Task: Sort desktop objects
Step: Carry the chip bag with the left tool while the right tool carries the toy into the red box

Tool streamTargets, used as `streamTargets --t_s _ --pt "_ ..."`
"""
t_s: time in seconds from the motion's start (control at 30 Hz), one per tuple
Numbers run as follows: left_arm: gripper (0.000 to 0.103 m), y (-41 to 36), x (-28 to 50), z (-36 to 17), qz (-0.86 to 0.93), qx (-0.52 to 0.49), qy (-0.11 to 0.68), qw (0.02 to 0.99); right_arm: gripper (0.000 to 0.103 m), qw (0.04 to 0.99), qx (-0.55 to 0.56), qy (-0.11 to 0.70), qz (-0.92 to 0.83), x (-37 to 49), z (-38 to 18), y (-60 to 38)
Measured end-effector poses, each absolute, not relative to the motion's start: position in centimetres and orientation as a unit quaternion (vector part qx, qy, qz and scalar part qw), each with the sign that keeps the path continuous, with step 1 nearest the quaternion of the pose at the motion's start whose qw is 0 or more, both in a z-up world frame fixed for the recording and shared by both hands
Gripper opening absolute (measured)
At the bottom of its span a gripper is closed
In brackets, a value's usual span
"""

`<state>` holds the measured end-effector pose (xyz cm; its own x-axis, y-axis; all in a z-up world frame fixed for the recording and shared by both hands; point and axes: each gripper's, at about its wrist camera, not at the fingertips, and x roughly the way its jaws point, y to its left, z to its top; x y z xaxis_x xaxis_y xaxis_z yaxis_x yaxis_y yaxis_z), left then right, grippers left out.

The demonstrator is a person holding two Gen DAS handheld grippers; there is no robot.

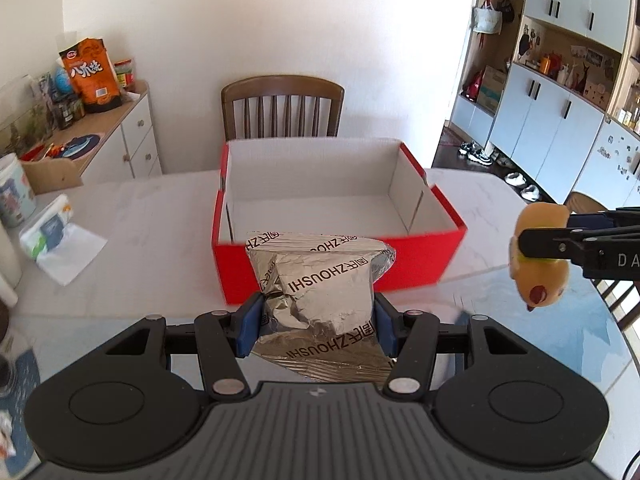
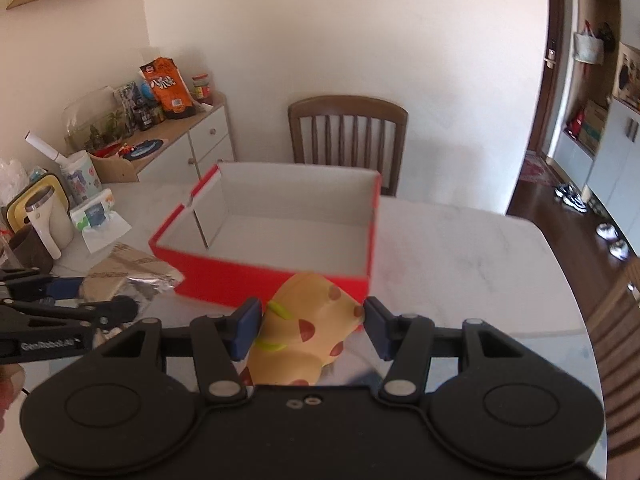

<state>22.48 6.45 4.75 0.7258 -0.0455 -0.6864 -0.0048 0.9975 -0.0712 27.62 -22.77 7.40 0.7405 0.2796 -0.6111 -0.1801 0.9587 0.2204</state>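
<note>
left hand-held gripper (image 1: 316, 326) pinching a crumpled silver foil bag (image 1: 320, 300), right hand-held gripper (image 2: 308, 326) clamped on a yellow pizza-slice toy (image 2: 308, 320); both raised over the tabletop (image 1: 140, 216). straight ahead of each, just past the load, the open red box (image 1: 420, 268), long axis across the left view. both tilted downward, about equally near.

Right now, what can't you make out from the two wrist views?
- Silver foil packet: its lower end is hidden behind the left gripper body in the left wrist view.
- Toy pizza slice: its near end is hidden by the right gripper body in the right wrist view.
- Red box: the floor along its near wall is hidden in both views.
- Sideboard clutter: labels too small.
</note>
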Motion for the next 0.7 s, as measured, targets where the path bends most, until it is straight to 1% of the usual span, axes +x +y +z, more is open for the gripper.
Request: streamTargets --t_s 0.27,0.7 --pt "0.056 7.6 27.5 5.5 -0.01 -0.034 0.358 0.933 0.056 0.933 0.065 0.336 0.115 32.5 8.4 -22.2" --pt "0.056 8.9 34.2 3.6 0.007 -0.027 0.379 0.925 0.055 0.921 0.081 0.368 0.101 39.5 6.7 -20.8"
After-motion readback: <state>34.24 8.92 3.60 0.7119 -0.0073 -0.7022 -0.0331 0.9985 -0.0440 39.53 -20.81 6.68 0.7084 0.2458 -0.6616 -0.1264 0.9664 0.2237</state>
